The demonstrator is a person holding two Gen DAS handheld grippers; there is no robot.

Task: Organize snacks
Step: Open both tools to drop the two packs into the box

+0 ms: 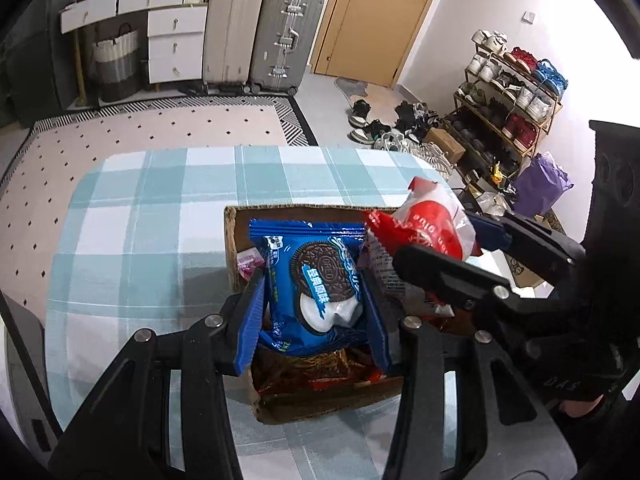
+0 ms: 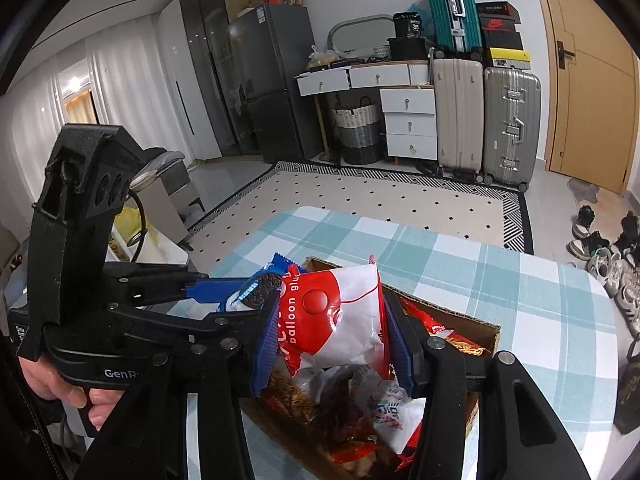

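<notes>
Left gripper (image 1: pixel 316 300) clamps Oreo packet (image 1: pixel 320 280); right gripper (image 2: pixel 332 344) clamps red-white packet (image 2: pixel 340 312); both above cardboard box (image 1: pixel 320 400) on desk (image 1: pixel 140 220).

Oreo packet (image 1: pixel 320 284) above cardboard box (image 1: pixel 232 248)

Snacks low in the cardboard box (image 1: pixel 236 240) — perhaps wrapped noodles — lie hidden under the held packets.

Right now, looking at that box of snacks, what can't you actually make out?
- Cardboard box, left wrist view: its floor is hidden under heaped packets.
- Pink packet, left wrist view: mostly covered by the Oreo pack held in the left hand-held gripper.
- Red-and-white bag, right wrist view: its print is partly crumpled; held in the right hand-held gripper.
- Box's near end, right wrist view: cut off by the bottom edge.
</notes>
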